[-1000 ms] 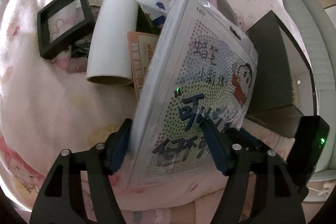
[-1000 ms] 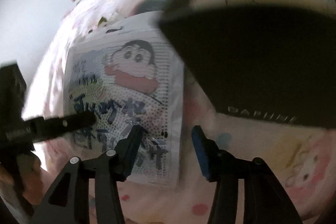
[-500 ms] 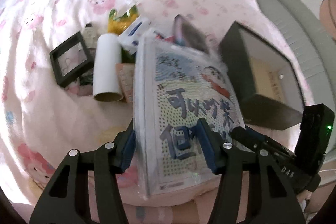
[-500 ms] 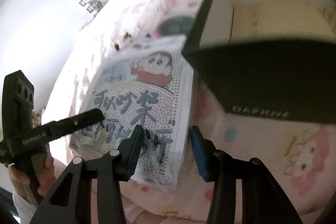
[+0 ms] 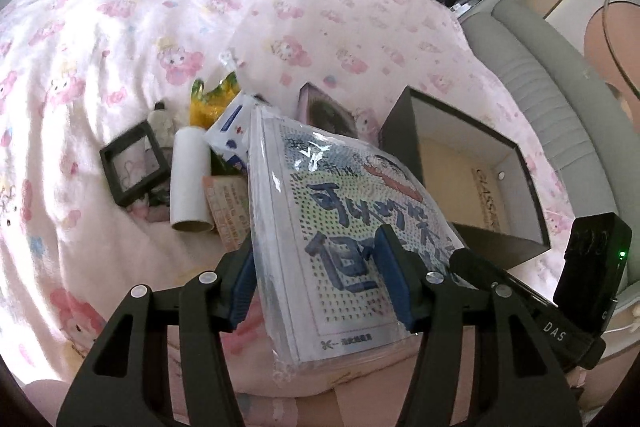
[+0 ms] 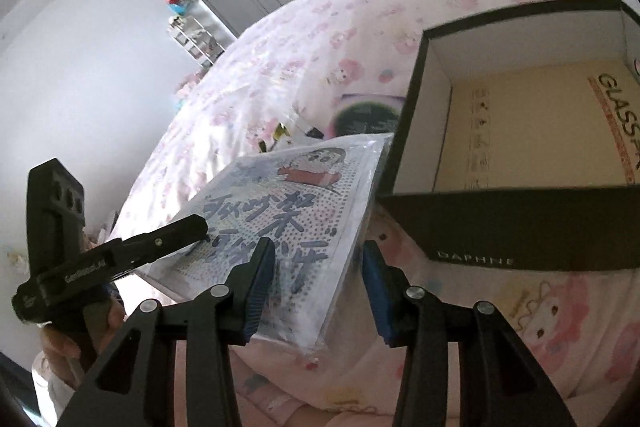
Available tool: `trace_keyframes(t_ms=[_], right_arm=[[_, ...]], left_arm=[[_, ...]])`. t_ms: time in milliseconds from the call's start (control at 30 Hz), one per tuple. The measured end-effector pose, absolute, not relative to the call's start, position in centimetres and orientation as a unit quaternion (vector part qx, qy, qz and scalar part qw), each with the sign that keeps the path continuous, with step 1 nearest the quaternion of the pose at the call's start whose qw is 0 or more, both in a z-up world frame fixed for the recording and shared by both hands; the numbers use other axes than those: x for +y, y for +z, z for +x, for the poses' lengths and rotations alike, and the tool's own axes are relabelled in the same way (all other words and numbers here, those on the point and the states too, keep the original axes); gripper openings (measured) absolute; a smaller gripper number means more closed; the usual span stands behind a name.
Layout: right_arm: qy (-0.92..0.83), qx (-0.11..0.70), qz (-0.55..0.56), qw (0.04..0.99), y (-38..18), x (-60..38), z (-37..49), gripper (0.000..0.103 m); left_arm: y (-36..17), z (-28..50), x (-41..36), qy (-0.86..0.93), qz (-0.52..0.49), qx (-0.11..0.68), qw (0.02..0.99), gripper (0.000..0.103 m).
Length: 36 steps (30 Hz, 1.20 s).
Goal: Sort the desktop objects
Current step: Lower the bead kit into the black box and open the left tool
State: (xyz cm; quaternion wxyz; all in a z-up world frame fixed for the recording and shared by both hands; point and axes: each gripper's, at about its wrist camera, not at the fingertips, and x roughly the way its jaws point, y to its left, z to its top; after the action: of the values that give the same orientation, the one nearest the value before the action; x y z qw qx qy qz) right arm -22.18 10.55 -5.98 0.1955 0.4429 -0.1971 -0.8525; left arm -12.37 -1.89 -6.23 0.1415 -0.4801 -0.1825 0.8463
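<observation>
A flat plastic-wrapped cartoon pack (image 5: 344, 227) rises off the pink bedspread, and my left gripper (image 5: 318, 287) is shut on its near end. In the right wrist view the left gripper's upper finger (image 6: 172, 233) presses on the face of the pack (image 6: 288, 211); the lower finger is hidden beneath. My right gripper (image 6: 316, 287) stands open, with the pack's near right corner between its fingers but apart from the pads. An open black box (image 5: 396, 147) with a cream inside sits just right of the pack, its dark front wall (image 6: 520, 227) close ahead.
Left of the pack lie a white tube (image 5: 190, 183), a black square frame (image 5: 130, 167), a small bottle (image 5: 160, 121), a yellow packet (image 5: 208, 103), a blue-and-white pouch (image 5: 232, 123) and a pink-edged card (image 5: 324, 111). A grey padded edge (image 5: 540, 67) borders the bed on the right.
Both grippers have risen and pulled back from the bed. The pack has come up with the left gripper, its far end lifting beside the box. The right gripper stays open at its corner.
</observation>
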Motion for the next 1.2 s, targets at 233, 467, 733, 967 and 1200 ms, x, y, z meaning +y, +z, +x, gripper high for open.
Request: trace_keyframes(t_ms=[233, 467, 733, 967, 1200], right_arm=[[-0.868, -0.195, 0.412, 0.198, -4.5, 20.9, -13.4, 0.040], [-0.884, -0.182, 0.393, 0.176, -1.6, 28.0, -12.8, 0.040], [-0.900, -0.178, 0.377, 0.128, -0.9, 35.6, -15.6, 0.040], [-0.887, -0.202, 0.410, 0.066, -5.2, 39.9, -14.7, 0.040], [-0.872, -0.182, 0.454, 0.025, -7.6, 39.8, -15.3, 0.040]], left_arm=[[-3.5, -12.7, -1.2, 0.853, -0.463, -0.181, 0.160, 0.057], [-1.5, -16.2, 3.7, 0.853, -0.455, -0.165, 0.193, 0.057], [-3.1, -22.2, 10.5, 0.822, -0.474, -0.186, 0.255, 0.057], [-7.9, -24.5, 15.5, 0.791, -0.524, -0.165, 0.269, 0.057], [-9.7, -25.0, 17.9, 0.762, -0.583, -0.128, 0.251, 0.066]])
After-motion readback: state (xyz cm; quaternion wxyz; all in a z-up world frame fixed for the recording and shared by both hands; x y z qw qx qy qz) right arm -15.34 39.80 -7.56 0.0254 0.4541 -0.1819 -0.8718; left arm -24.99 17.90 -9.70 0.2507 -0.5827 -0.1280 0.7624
